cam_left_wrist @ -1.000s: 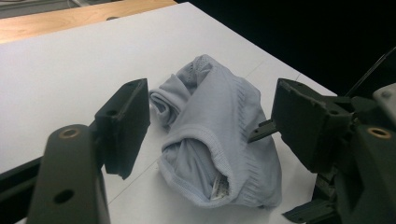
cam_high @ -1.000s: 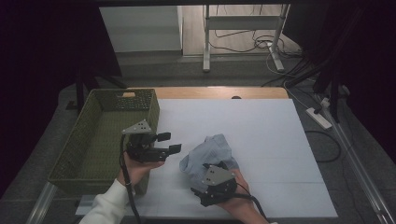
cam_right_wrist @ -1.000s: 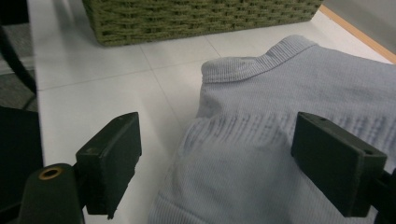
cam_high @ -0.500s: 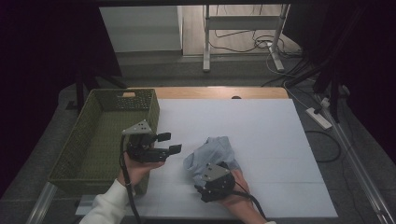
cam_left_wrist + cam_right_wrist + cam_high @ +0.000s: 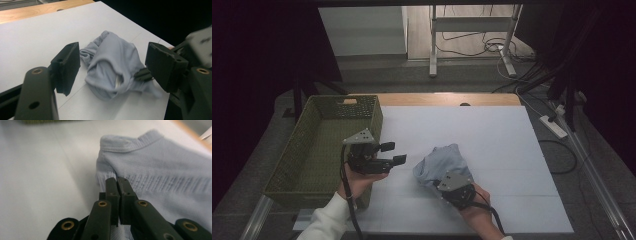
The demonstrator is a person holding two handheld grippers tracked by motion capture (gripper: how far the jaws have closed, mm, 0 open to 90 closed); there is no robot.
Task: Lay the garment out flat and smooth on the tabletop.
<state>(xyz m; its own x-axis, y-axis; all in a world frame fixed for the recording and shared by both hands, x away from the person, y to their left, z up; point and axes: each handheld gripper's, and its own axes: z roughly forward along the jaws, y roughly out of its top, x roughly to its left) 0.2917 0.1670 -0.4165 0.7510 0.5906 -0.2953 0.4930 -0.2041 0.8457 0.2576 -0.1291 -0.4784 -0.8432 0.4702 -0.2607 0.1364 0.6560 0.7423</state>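
Green basket (image 5: 319,145) sits at the table's (image 5: 512,150) left edge; just right of it the left tool (image 5: 393,153) is held above the white surface, jaws wide apart, gripping nothing, aimed toward the cloth (image 5: 444,162). The crumpled pale-blue cloth (image 5: 112,66) lies on the table near the front, right of centre. The right tool (image 5: 447,186) at its near edge has jaws pressed together, pinching a fold of the cloth's (image 5: 160,177) ribbed edge in the right gripper view.
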